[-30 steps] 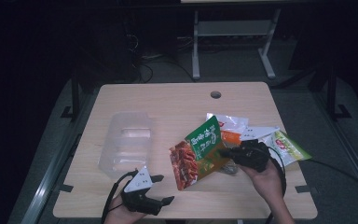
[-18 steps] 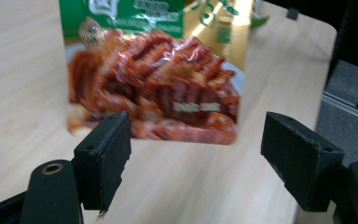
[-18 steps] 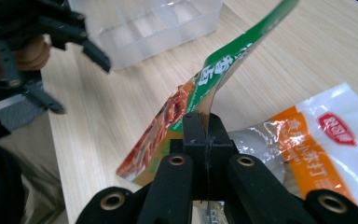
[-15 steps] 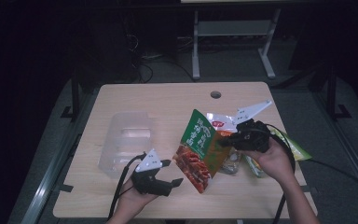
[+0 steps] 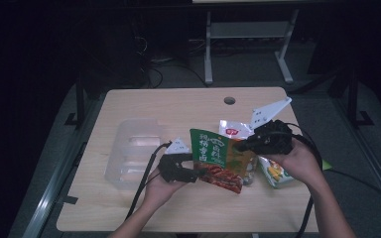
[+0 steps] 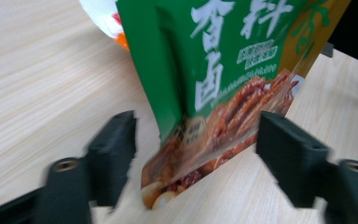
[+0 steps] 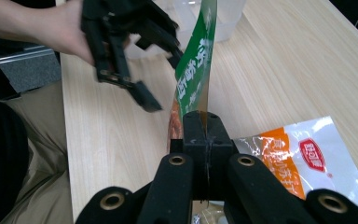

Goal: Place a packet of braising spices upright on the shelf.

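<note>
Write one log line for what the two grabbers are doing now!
right gripper: shut on green snack bag | left gripper: open, jaws closing around bag's lower corner | clear tray: on table

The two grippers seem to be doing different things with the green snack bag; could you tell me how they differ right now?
The right gripper is shut on the green snack bag, pinching its edge and holding it up; the left gripper is open, its jaws either side of the bag's lower corner without pressing, having just been closing. In the high view the right gripper sits higher, the left gripper lower, near the table. Both are black, hand-held and at the same bag.
</note>
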{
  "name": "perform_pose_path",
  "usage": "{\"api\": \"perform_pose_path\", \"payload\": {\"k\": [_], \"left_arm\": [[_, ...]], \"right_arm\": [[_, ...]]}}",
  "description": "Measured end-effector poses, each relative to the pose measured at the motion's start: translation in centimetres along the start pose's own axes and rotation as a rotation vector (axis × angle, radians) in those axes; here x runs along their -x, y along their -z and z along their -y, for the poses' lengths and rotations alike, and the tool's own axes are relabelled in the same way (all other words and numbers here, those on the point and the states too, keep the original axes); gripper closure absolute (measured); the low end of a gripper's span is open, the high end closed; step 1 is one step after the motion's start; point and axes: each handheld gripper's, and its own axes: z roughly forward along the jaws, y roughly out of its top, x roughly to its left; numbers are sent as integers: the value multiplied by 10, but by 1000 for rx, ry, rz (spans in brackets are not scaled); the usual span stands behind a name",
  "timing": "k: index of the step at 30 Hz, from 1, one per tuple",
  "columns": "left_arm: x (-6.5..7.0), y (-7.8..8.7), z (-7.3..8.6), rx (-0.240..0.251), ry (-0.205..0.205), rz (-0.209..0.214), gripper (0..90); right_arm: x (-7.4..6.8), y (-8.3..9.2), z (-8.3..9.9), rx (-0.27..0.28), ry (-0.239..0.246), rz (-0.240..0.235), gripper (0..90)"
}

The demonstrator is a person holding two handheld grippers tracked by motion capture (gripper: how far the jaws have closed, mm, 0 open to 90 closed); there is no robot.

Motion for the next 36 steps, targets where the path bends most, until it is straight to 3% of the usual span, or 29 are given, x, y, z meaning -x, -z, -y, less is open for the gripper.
{"api": "perform_pose_path", "payload": {"k": [1,4,8,9,12,13,17,18,19,20,22,23,24,25,31,36], "left_arm": [[-5,-2,-3,0,10,29,458],[-7,-2,-4,11,14,47,651],[-5,1,-4,2,-22,44,790],[-3,2,-4,-6,-48,39,813],[0,2,-3,-15,-68,30,832],[1,3,-2,-12,-72,29,842],[3,5,0,-18,-90,28,853],[5,6,1,-20,-89,24,853],[6,6,1,-18,-101,18,853],[6,7,1,-20,-104,14,854],[7,7,2,-21,-108,12,854],[7,7,2,-22,-107,10,854],[7,7,2,-22,-107,10,854],[7,8,3,-24,-104,12,854],[10,10,7,-12,-107,2,854],[12,12,8,-14,-117,-1,854]], "right_arm": [[0,0,0,3,1,1,898],[1,0,2,14,-2,2,898],[2,0,6,28,-20,12,896],[4,0,11,49,-43,9,893],[4,-1,16,74,-57,15,854],[4,-3,23,100,-87,27,737],[8,-12,47,168,-177,14,576],[8,-12,47,168,-177,14,576],[11,-20,62,194,-223,-18,560],[11,-25,68,204,-238,-24,551],[12,-31,74,209,-246,-27,542],[11,-41,84,203,-277,-47,549],[11,-41,84,203,-277,-47,549],[10,-54,90,180,-290,-58,563],[5,-68,92,128,-278,-33,600],[3,-68,96,154,-290,-24,619]]}}
